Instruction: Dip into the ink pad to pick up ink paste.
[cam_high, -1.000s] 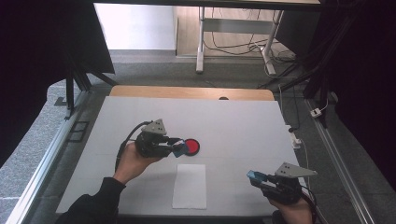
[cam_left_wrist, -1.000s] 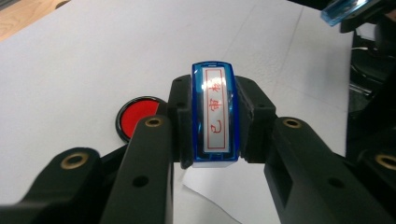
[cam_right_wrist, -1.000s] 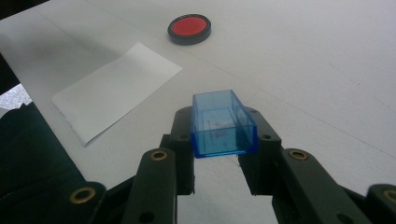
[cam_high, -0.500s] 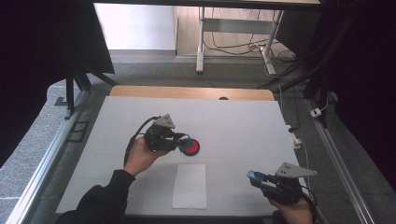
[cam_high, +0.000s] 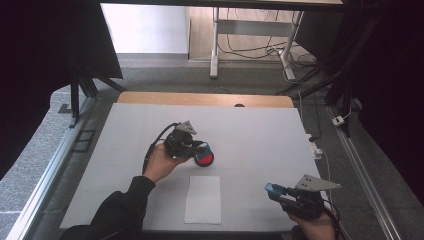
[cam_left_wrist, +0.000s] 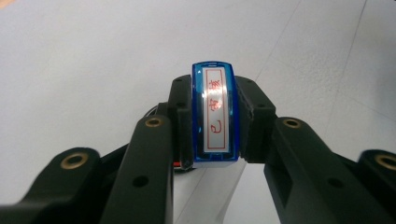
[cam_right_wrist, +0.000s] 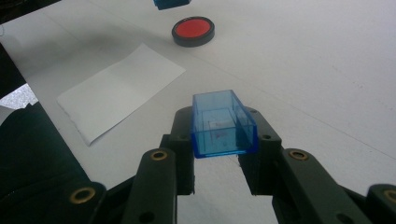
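Observation:
My left gripper (cam_high: 202, 148) is shut on a blue stamp (cam_left_wrist: 215, 114) whose white face carries red characters in a red frame. The stamp (cam_high: 203, 147) hangs just above the round red ink pad (cam_high: 205, 159) at the table's middle. In the right gripper view the stamp's blue corner (cam_right_wrist: 172, 3) sits apart from the pad (cam_right_wrist: 193, 30). Near the front right edge, my right gripper (cam_high: 274, 190) is shut on a clear blue cap (cam_right_wrist: 223, 123), open side up. A white paper slip (cam_high: 203, 199) lies between the two hands.
The white tabletop (cam_high: 260, 135) has a wooden strip along its far edge. A metal rail (cam_high: 45, 175) runs along the left side, and cables and a plug (cam_high: 316, 148) lie off the right edge. The paper slip (cam_right_wrist: 120, 89) lies in front of the ink pad.
The left gripper has carried the stamp to the right and now overlaps the ink pad from above. The right gripper and its cap have stayed put.

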